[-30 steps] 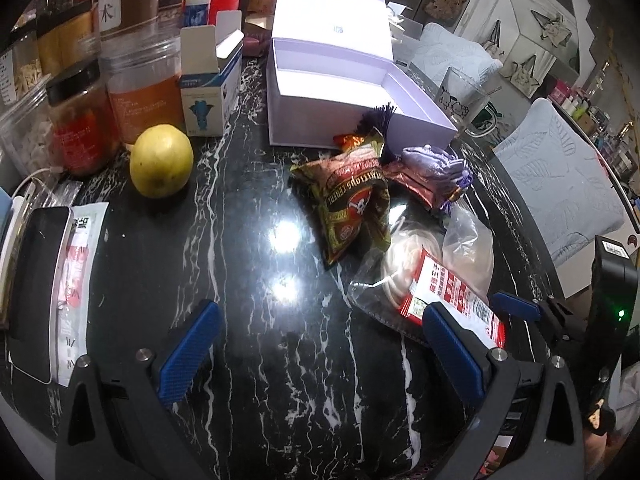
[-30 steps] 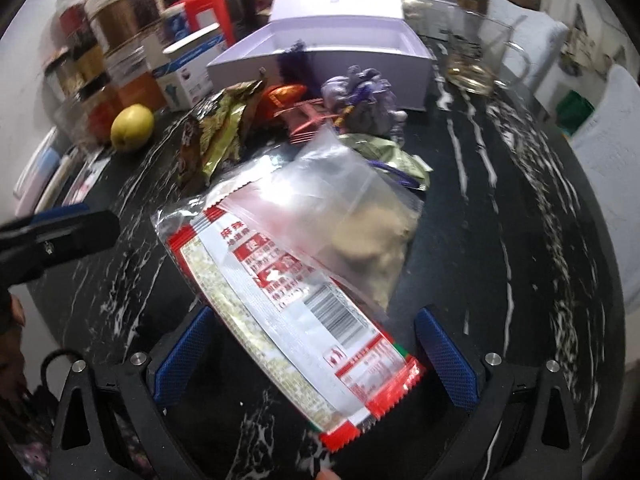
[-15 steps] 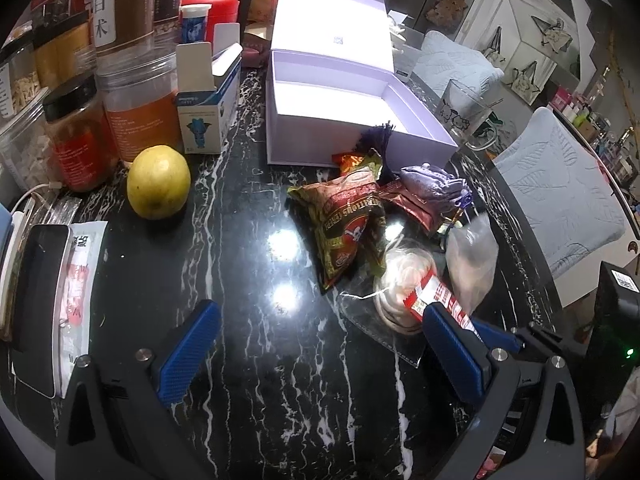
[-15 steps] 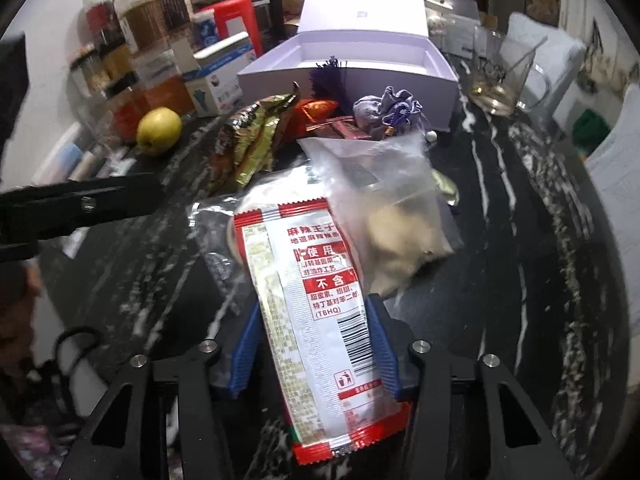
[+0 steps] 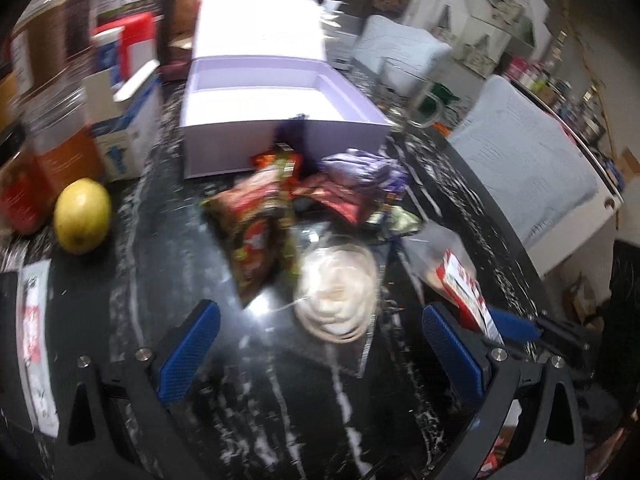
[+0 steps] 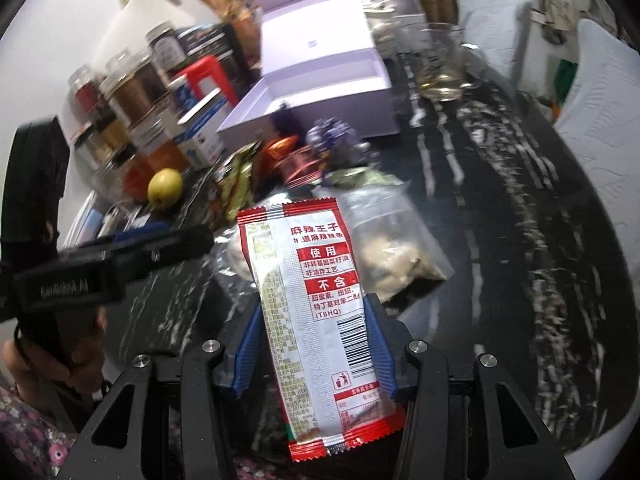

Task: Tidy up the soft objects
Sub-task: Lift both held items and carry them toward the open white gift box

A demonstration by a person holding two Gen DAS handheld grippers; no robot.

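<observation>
My right gripper (image 6: 312, 344) is shut on a red-and-white snack packet (image 6: 312, 304) and holds it lifted above the black marble table (image 6: 520, 240). The packet also shows in the left wrist view (image 5: 464, 292). My left gripper (image 5: 320, 352) is open and empty, low over the table, just in front of a clear bag of white rings (image 5: 340, 288). A dark red snack bag (image 5: 256, 232), a purple pouch (image 5: 360, 168) and other wrappers lie in front of the open lilac box (image 5: 280, 136). A clear bag of pale pieces (image 6: 392, 248) lies behind the held packet.
A yellow lemon (image 5: 82, 216), jars (image 5: 60, 128) and a blue-white carton (image 5: 128, 128) stand at the left. A glass mug (image 6: 440, 64) stands right of the box. Padded white chairs (image 5: 528, 168) stand beyond the table's right edge.
My right gripper shut on the red-and-white packet and lifted it off the pile. My left gripper moved forward and right toward the bag of white rings.
</observation>
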